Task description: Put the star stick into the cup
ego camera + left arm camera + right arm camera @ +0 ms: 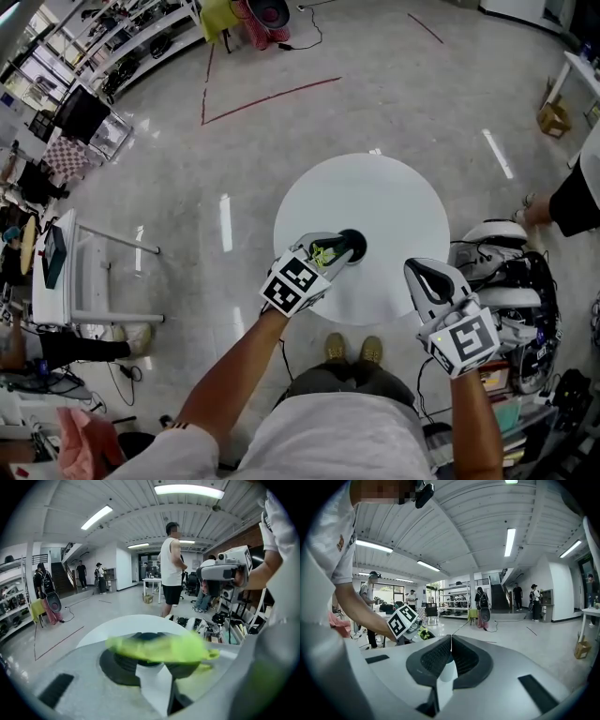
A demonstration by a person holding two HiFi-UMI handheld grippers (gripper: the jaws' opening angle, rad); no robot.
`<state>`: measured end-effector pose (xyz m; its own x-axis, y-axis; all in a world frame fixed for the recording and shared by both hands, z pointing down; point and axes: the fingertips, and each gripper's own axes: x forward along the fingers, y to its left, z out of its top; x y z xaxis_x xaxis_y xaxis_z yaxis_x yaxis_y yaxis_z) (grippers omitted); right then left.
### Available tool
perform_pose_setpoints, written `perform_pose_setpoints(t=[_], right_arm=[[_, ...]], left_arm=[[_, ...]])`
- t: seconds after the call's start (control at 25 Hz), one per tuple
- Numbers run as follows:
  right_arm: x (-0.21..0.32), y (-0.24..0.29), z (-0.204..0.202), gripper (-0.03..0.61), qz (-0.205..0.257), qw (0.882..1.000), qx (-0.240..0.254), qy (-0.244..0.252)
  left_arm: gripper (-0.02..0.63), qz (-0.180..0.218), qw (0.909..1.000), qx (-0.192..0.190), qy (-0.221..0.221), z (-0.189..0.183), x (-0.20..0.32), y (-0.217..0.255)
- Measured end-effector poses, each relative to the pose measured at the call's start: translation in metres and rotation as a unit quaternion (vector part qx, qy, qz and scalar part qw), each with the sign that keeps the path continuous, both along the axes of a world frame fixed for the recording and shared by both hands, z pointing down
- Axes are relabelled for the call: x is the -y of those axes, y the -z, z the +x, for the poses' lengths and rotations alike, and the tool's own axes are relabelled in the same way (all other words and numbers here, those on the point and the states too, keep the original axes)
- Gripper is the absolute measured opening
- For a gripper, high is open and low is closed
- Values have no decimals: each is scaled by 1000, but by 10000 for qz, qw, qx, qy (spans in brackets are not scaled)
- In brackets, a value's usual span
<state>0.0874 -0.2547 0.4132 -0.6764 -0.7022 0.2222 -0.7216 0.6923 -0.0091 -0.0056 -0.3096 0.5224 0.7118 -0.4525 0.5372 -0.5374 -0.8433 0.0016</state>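
Note:
A black cup [354,244] stands on the round white table [394,192] near its front edge. The yellow-green star stick [324,251] is at the tips of my left gripper [336,251], right beside the cup. In the left gripper view the stick [159,648] lies blurred across the jaws, with the cup's dark rim [149,636] just behind it. The left gripper [157,660] has its pads slightly apart and does not pinch the stick. My right gripper [419,269] hovers at the table's right front edge, shut and empty [451,641].
Cases and cables [506,281] lie on the floor right of the table. A person [172,569] stands beyond the table, with another [577,187] at the right edge. A white rack [75,272] stands at the left.

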Motion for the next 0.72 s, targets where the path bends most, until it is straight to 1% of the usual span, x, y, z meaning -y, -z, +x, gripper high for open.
perform_pose_setpoints(t=[0.04,0.12,0.24,0.36,0.52,0.72], right_arm=[[0,-1,0,12,-7,10000,4,-1],[0,-2,0,12,-23,10000,17,-3],[0,-5,0,12,-52,10000,18,0],[0,-7,-1,12,-80,10000,6,14],[1,-8,-3,12,-100,9999,11,39],[5,-8,-7,12,-86,9999,43,96]], left_arm=[[131,4,10000,-50,6,-1,0,1],[193,29,9999,-133,-1,-4,-1,3],[239,92,9997,-221,-20,-9,-3,7],[271,210,9992,-352,27,-15,-6,12],[286,371,9970,-663,155,-23,-10,29],[291,578,9901,-1227,353,-33,-16,61]])
